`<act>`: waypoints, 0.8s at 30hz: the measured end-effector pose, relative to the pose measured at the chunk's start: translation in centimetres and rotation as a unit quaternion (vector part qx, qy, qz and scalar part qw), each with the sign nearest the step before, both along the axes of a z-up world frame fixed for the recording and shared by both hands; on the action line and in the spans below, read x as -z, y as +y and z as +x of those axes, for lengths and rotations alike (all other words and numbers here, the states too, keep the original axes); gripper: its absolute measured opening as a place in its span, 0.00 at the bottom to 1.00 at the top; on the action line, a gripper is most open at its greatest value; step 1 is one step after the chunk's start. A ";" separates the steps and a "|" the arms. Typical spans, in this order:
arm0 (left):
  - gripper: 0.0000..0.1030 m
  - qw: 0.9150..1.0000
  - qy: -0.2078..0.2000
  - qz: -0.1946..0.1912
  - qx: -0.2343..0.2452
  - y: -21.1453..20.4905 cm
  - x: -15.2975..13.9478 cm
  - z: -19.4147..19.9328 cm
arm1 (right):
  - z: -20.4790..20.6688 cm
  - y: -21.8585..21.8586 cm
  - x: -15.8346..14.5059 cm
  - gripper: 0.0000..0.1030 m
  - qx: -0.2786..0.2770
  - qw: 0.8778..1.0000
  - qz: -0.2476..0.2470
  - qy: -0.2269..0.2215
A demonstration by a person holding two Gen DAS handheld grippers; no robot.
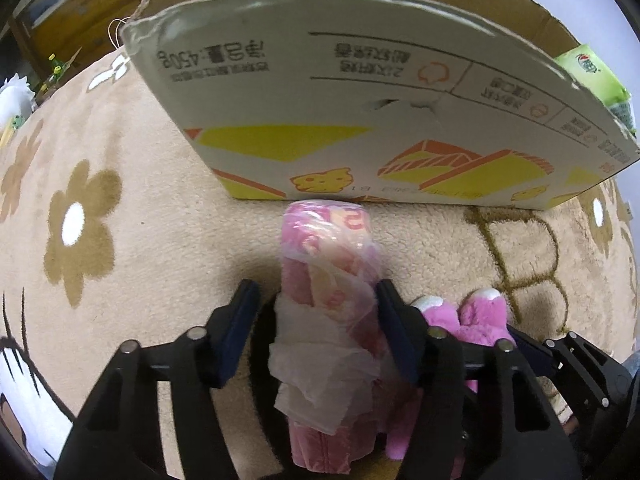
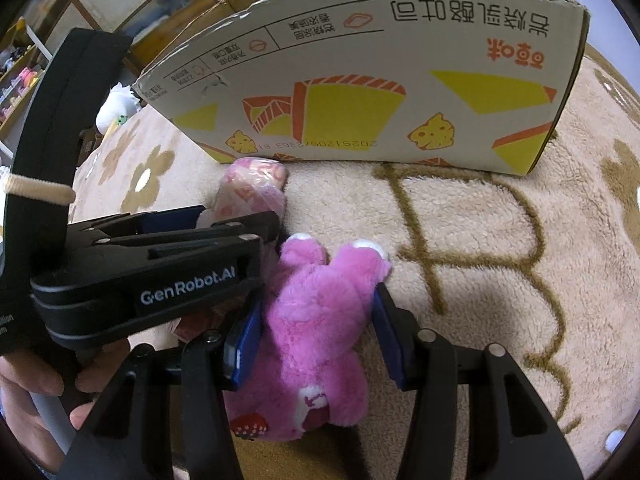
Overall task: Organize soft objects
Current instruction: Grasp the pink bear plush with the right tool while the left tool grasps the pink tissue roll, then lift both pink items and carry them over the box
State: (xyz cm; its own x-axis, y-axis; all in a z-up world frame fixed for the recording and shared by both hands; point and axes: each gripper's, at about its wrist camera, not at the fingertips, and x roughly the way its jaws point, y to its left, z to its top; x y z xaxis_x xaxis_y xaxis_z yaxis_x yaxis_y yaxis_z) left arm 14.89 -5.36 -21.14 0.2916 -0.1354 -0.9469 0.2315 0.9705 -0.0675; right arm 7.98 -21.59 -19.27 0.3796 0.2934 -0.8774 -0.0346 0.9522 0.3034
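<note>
A beige fleece blanket (image 1: 160, 216) covers the surface, printed with brown flowers (image 1: 78, 226) that have white centres, and with brown looping lines (image 2: 436, 240) on the right. At its far left edge sits a white plush toy (image 2: 114, 106) with a small green figure against it. Beyond that stands wooden shelving (image 2: 24, 68) holding small colourful items too blurred to name. In the left view, wooden furniture (image 1: 88, 4) fills the upper left corner, with a small green bottle (image 1: 56, 65) in front of it. A loop of pale string (image 1: 116, 34) shows nearby.
</note>
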 end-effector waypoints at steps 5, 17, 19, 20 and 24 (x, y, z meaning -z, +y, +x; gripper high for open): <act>0.43 1.000 -0.005 0.004 0.005 0.0 -0.4 -0.3 | 0.0 0.0 -0.1 0.53 0.000 1.000 0.001 0.000; 0.37 1.000 -0.018 0.006 0.000 -0.1 -2.0 -1.4 | -0.1 -0.6 -1.8 0.48 0.027 0.999 -0.035 -0.020; 0.32 1.000 -0.025 0.004 -0.001 -0.3 -2.5 -1.6 | -0.2 -1.2 -2.2 0.47 0.040 0.998 -0.033 -0.026; 0.29 1.000 -0.026 0.004 0.001 -0.2 -3.0 -1.5 | -0.3 -1.4 -2.3 0.47 0.045 0.998 -0.033 -0.029; 0.18 0.999 -0.033 -0.003 0.011 -0.2 -4.0 -2.2 | -0.5 -2.3 -3.3 0.47 0.060 0.997 -0.033 -0.046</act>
